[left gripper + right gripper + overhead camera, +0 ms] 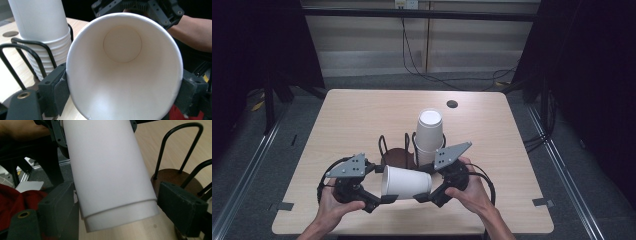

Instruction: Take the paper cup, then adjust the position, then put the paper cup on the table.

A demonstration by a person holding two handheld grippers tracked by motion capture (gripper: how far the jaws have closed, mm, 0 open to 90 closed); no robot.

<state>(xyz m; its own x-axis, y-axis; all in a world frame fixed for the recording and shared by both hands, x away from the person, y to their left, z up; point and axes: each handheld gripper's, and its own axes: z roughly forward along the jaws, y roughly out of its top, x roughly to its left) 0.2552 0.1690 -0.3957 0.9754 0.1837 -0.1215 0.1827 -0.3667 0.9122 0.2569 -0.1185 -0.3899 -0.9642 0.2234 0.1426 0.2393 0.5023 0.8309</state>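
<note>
A white paper cup [407,182] lies on its side in the air above the table's near edge, held between both grippers. My left gripper [383,186] is shut on its rim end; in the left gripper view the pads [61,90] press both sides of the open mouth [122,75]. My right gripper [428,186] grips the base end, and in the right gripper view its jaws touch the cup wall [110,170] on both sides. A stepped edge [120,208] runs round the cup near its base. A stack of white cups [429,135] stands upside down in a black wire holder [399,155] just behind.
The holder has a round brown base [175,176] and wire loops [15,57]. The wooden table [352,115] has a dark round hole [452,104] at the far side. Cables lie on the floor beyond. Red cloth [15,200] shows below the table edge.
</note>
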